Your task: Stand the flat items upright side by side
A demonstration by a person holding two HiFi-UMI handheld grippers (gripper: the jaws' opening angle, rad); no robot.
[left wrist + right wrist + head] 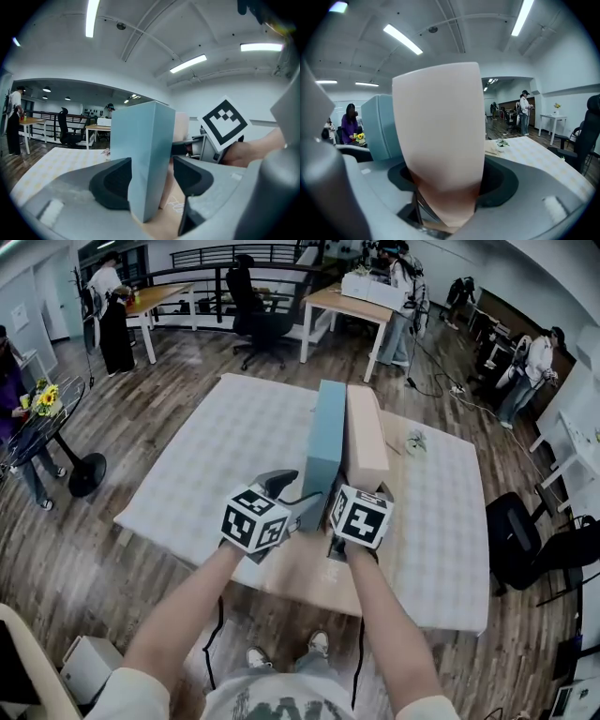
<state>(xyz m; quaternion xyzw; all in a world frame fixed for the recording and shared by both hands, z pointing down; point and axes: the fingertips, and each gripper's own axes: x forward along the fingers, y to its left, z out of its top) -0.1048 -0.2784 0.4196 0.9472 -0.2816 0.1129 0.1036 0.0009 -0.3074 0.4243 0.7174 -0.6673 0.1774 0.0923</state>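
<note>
Two flat boxes stand upright side by side on the table. The blue box (323,437) is on the left and the beige box (366,432) touches its right side. My left gripper (307,500) grips the near end of the blue box (140,154), a pad close on each face. The left gripper (152,180) view shows a strip of the beige box (182,126) behind it. My right gripper (364,491) holds the near end of the beige box (440,136). The box fills the right gripper (450,180) from pad to pad, and the blue box (377,126) stands just to its left.
A white checked cloth (216,456) covers most of the table; bare wood (300,582) shows at the near edge. A small potted plant (416,442) sits to the right of the boxes. A black chair (525,540) stands off the table's right side. People stand farther back.
</note>
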